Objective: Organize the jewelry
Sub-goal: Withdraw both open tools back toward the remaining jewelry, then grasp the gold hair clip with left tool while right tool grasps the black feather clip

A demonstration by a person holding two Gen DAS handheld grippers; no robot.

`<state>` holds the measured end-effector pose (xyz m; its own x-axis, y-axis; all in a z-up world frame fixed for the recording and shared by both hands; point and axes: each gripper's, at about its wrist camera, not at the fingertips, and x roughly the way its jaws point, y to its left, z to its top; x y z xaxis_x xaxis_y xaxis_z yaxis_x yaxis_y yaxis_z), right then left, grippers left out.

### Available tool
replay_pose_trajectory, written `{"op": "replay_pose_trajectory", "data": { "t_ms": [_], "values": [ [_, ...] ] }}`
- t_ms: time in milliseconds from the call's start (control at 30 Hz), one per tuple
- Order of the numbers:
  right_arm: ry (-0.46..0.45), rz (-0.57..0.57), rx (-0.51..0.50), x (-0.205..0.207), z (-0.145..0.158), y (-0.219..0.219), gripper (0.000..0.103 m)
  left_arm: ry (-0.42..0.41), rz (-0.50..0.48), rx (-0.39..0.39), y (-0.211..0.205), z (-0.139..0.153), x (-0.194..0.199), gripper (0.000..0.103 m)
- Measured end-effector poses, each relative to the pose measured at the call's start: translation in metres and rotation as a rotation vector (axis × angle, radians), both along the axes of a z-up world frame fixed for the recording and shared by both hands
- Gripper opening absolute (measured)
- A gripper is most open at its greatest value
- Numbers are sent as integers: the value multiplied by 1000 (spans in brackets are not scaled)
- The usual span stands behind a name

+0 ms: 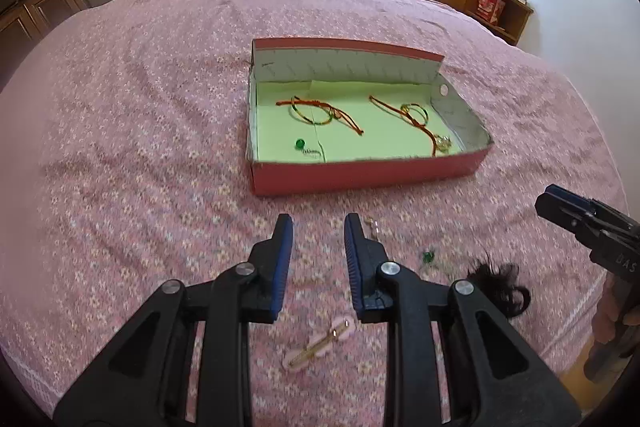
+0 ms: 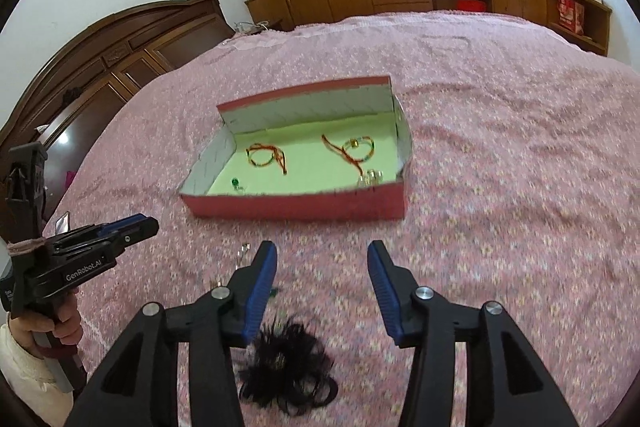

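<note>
On the pink floral bedspread [image 1: 140, 131] stands a shallow red cardboard box [image 1: 360, 175] with a pale green floor, and in it already lie two red-cord bracelets [image 1: 316, 113], a small green bead piece [image 1: 299, 143] and a clear trinket [image 1: 443, 143] in the right front corner. The left gripper [image 1: 318, 227] hovers with its jaws parted and nothing between them; the right gripper [image 2: 322, 259] likewise stands released and empty, its jaws wider apart. Still loose on the cover, on the near side of the box, are a pink hair clip [image 1: 318, 345], a green-stoned earring [image 1: 428, 258], a small metal piece [image 1: 374, 225] just beside the left gripper's right finger, and a black feathery hair ornament [image 2: 286, 363]. The step in hand is probably choosing the next piece. For the small flat ones, it pays to come down steeply, straddle the piece squarely, and press the tips lightly into the soft cover before closing, so the fabric is not pinched up with it.
</note>
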<state>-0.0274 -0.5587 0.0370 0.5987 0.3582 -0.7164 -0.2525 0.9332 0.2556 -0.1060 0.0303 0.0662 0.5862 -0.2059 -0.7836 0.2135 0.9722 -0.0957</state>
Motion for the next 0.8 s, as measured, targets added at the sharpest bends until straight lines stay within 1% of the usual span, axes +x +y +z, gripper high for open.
{"op": "replay_pose_trajectory", "data": {
  "t_ms": [133, 300, 367, 500, 600, 800],
  "values": [
    [38, 1, 4, -16, -8, 1, 53, 8, -8, 1, 2, -3, -13, 19],
    [72, -3, 1, -31, -17, 1, 56, 38, -19, -3, 4, -13, -25, 19],
    [87, -3, 1, -35, -21, 2, 56, 52, -17, -5, 5, -18, -29, 19],
    [134, 6, 33, -41, -28, 3, 57, 84, 2, -9, 8, -28, -34, 20],
    [166, 4, 47, -44, -34, 6, 61, 101, -8, -12, 7, -35, -38, 20],
    [210, 6, 29, -44, -46, 14, 63, 129, -26, -1, 3, -48, -43, 20]
  ]
}}
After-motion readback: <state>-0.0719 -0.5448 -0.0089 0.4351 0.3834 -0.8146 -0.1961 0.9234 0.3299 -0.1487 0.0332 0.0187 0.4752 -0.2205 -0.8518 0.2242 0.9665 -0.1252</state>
